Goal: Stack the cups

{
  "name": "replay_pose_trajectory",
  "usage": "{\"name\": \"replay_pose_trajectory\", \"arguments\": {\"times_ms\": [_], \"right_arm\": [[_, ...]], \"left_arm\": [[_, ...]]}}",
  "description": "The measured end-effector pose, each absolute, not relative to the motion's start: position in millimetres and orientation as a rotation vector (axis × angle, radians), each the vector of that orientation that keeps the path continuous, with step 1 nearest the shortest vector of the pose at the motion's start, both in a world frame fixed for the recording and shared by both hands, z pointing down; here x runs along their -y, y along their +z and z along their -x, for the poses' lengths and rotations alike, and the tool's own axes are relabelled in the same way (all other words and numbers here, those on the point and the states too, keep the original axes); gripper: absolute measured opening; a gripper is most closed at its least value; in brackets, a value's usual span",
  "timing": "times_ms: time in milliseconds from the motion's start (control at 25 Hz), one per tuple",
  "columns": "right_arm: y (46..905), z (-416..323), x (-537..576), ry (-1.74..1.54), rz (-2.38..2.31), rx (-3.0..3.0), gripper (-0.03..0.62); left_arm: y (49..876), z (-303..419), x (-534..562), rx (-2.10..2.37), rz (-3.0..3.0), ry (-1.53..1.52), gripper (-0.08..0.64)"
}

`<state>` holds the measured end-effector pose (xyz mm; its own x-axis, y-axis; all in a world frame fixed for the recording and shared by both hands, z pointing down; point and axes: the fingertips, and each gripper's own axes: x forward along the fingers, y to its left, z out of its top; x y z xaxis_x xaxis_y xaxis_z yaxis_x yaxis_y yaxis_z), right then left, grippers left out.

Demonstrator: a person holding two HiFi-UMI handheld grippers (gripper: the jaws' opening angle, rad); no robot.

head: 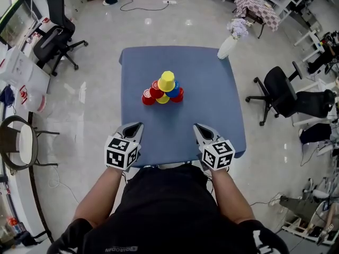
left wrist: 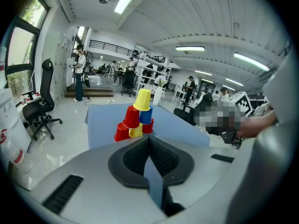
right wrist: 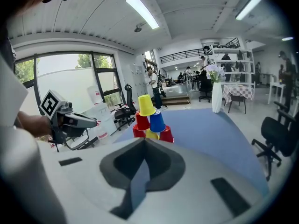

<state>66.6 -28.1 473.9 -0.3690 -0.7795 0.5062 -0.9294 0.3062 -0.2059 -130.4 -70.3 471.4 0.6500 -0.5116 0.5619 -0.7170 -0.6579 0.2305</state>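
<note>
Standing mid-table on the blue-clothed table (head: pixel 212 105), the pyramid of red, yellow and blue plastic cups (head: pixel 163 89) looks complete. The left gripper (head: pixel 137 127) and right gripper (head: pixel 198 127) hover at the near edge, jaws closed and empty. Probably only keeping clear remains.

Table: the blue-clothed square table (head: pixel 212 118) stands mid-floor, with the person at its near edge.
Cups: the pyramid of red, yellow and blue plastic cups (head: pixel 163 90) sits on the table, left of its middle; three below, two on those, one on top.
Vase: the white vase of flowers (head: pixel 228 46) is at the table's far right corner.
Grippers: the left gripper (head: pixel 139 125) and right gripper (head: pixel 197 126) hang over the near edge, well apart, nearer than the cups.
Chairs: one black wheeled office chair (head: pixel 55 34) is far left of the table, another (head: pixel 280 92) to its right.
</note>
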Motion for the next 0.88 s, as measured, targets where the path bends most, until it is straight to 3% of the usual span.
{"name": "replay_pose_trajectory", "arguments": {"times_ms": [880], "right_arm": [[476.1, -66.3, 34.5, 0.663, -1.503, 2.257, 0.002]], "left_arm": [[470.2, 136.8, 72.6, 0.995, -2.422, 0.625, 0.005]]}}
